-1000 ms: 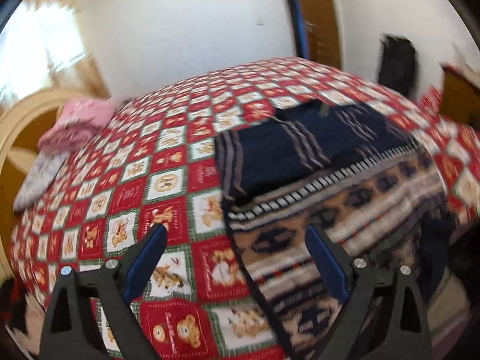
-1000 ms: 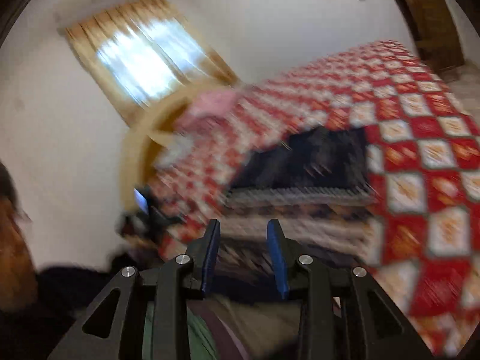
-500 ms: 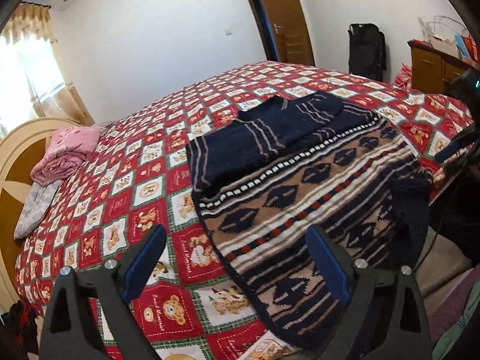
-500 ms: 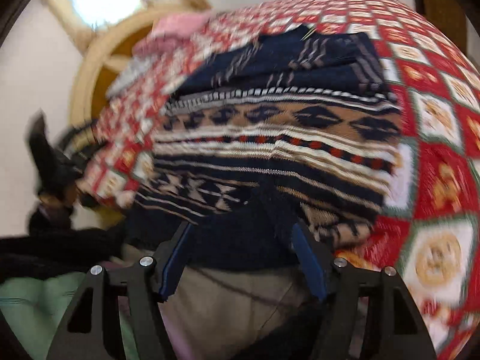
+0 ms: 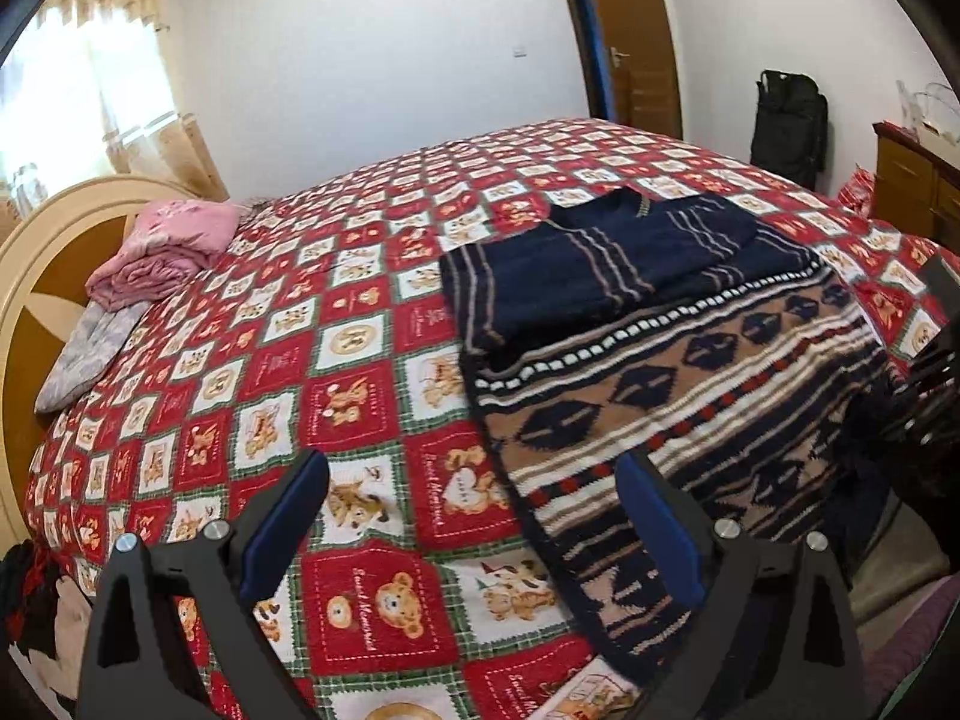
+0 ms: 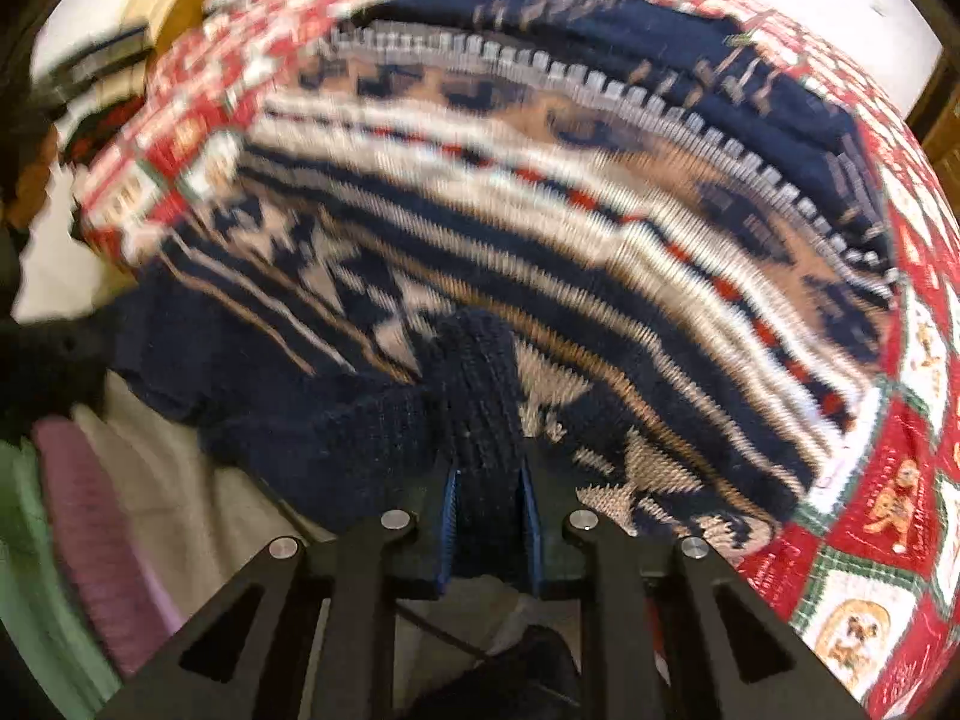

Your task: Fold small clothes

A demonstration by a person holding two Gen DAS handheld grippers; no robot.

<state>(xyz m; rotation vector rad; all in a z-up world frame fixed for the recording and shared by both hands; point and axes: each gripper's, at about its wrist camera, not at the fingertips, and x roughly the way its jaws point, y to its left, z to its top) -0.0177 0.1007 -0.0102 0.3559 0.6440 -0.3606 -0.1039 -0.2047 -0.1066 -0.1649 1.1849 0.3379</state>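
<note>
A patterned knit sweater (image 5: 672, 420), navy, tan and white with red dots, lies spread on the bed near its front edge, its sleeves folded over its upper part. My left gripper (image 5: 474, 516) is open and empty, held above the sweater's left edge. My right gripper (image 6: 489, 516) is shut on the sweater's navy hem (image 6: 480, 396) at the front edge of the bed; the sweater (image 6: 540, 180) fills that blurred view. The right gripper shows dimly at the right edge of the left wrist view (image 5: 927, 396).
The bed has a red and white teddy-bear quilt (image 5: 354, 396). A pink folded cloth (image 5: 162, 252) and a grey one lie by the cream headboard (image 5: 36, 276). A wooden door, a black bag (image 5: 786, 126) and a dresser (image 5: 912, 180) stand beyond.
My right gripper swung down from facing the window to the sweater's hem and shut on it. My left gripper stayed open and turned slightly over the bed.
</note>
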